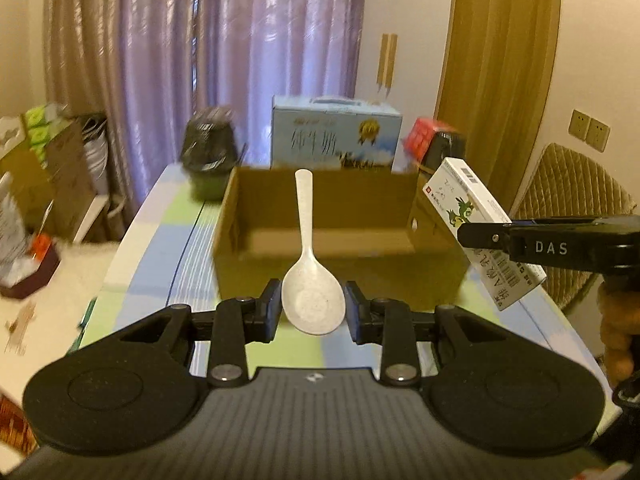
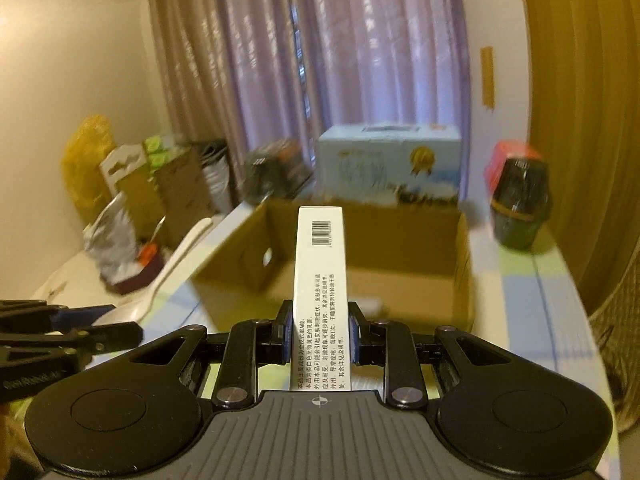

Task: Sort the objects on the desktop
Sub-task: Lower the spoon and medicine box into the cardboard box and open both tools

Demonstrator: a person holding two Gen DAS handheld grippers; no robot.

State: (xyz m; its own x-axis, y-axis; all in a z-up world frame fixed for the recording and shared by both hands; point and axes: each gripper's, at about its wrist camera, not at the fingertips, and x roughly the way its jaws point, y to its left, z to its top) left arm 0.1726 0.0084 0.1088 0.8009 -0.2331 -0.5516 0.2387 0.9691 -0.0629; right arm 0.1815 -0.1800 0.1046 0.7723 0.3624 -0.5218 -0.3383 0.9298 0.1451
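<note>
— So what is each claw gripping?
— Left claw [image 1: 313,312] is clamping a white spoon [image 1: 311,276]; right claw [image 2: 319,334] is pinching a medicine box [image 2: 320,292], both hovering before the cardboard box [image 1: 340,240].

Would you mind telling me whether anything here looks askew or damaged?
Nothing looks damaged or spilled. The white spoon and the white carton are each held in jaws before the open cardboard box, which sits upright.
</note>
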